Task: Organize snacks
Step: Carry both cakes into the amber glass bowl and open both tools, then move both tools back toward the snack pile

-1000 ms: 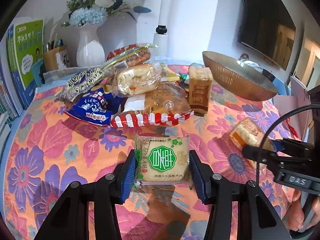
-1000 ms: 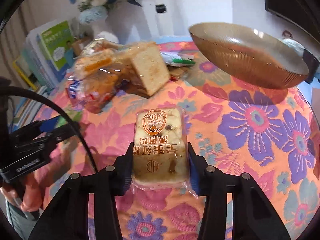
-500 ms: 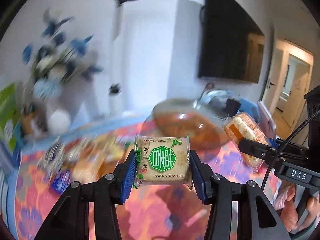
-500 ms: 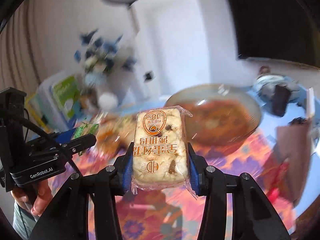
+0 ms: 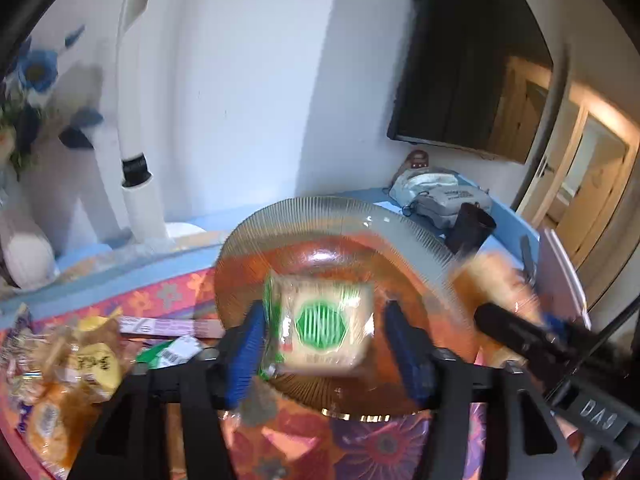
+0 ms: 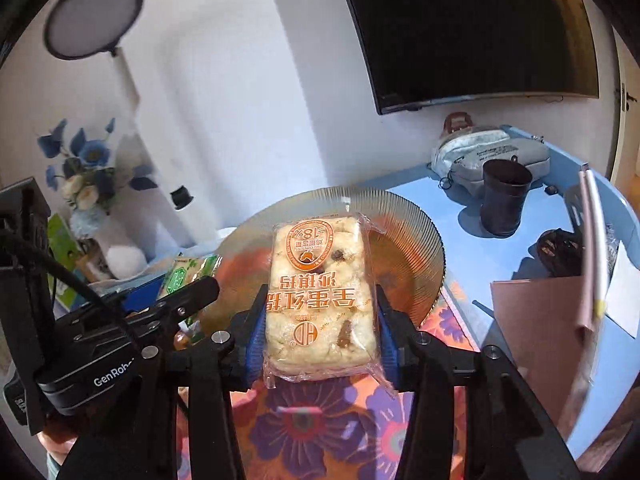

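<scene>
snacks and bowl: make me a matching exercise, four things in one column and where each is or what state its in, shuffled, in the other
Things
1. green-label snack
2. orange-label cake
3. glass bowl
4. black cup

Places or states
A. stands on the blue surface by a grey pouch
B. clamped in the right hand-held gripper
C. sits on the floral cloth, nothing resting in it
D. blurred, between the open blue pads of the left hand-held gripper

Pairs: 1-D, 2-B, 3-C, 4-A
</scene>
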{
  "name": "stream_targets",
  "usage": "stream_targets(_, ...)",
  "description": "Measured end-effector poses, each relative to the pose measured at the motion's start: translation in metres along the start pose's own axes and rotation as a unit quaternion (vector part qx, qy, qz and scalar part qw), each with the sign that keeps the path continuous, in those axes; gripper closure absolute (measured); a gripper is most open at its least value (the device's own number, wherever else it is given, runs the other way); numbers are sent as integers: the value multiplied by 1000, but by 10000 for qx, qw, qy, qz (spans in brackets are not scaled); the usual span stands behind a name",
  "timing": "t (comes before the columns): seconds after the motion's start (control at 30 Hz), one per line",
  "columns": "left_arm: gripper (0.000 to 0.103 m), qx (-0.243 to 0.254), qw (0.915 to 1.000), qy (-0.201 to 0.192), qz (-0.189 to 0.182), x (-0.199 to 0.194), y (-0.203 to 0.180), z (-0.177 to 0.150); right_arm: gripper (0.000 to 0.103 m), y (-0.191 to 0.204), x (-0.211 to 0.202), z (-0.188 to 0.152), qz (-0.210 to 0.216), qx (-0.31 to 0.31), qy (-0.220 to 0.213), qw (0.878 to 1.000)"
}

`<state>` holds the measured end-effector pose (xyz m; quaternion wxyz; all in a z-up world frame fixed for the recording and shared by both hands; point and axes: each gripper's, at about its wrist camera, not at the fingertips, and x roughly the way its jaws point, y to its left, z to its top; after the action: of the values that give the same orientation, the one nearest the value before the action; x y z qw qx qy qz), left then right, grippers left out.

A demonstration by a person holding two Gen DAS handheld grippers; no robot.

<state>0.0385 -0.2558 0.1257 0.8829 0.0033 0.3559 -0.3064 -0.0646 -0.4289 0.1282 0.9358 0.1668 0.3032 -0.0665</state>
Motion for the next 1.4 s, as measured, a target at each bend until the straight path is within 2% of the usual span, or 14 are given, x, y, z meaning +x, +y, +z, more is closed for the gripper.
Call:
stream_targets(0.07,24,-109,9998,-132,74,-4,6,0,35,-3,0,0,40,59,-19,10000)
stream_targets(0.1,24,-104,9997,-200,89,-12,9,-2,32,-3,-2,-1,58,59,-48,10000)
stream_targets(0.2,24,-69,9991,-395,140,-36,14,-8,32,7,-15,-9,318,-93,-103,9994)
stream_targets(0.33,22,-62,9956,-779,517,-98,29,-42,29,39,-37,-29,1048,-597,-134,9926)
stream_targets(0.4,4,-104,9916,-961,863,-124,41,-65,19,62,-44,-48,1361,-926,-177,9862)
stream_targets(0.5,0,-372,9734,-1249,1882,-161,73,-115,15,92,-38,-85,1788,-1108,-111,9776)
stream_targets(0.63,0,-929,9479,-1090,2846,-177,121,-161,15,128,-14,-122,1616,-1813,-115,9700)
stream_targets(0.73,0,-1540,9421,-936,2827,-177,155,-180,15,147,-4,-138,877,-2518,-427,9628)
stream_targets(0.83,0,-2051,9395,-714,2648,-160,181,-195,12,146,6,-142,874,-2607,-210,9612)
stream_targets(0.87,4,-2178,9390,-601,2592,-152,187,-200,7,144,10,-143,843,-2573,-89,9626)
stream_targets(0.9,16,-2293,9385,-428,2546,-147,192,-202,6,142,13,-144,794,-2551,-13,9636)
stream_targets(0.93,19,-2356,9404,-218,2442,-141,195,-200,4,141,15,-143,783,-2525,45,9644)
stream_targets(1.1,17,-2278,9409,69,2505,-129,191,-200,4,136,20,-141,816,-2364,211,9680)
stream_targets(1.4,14,-1811,9377,505,2923,-108,178,-197,1,133,22,-139,1064,-2303,369,9666)
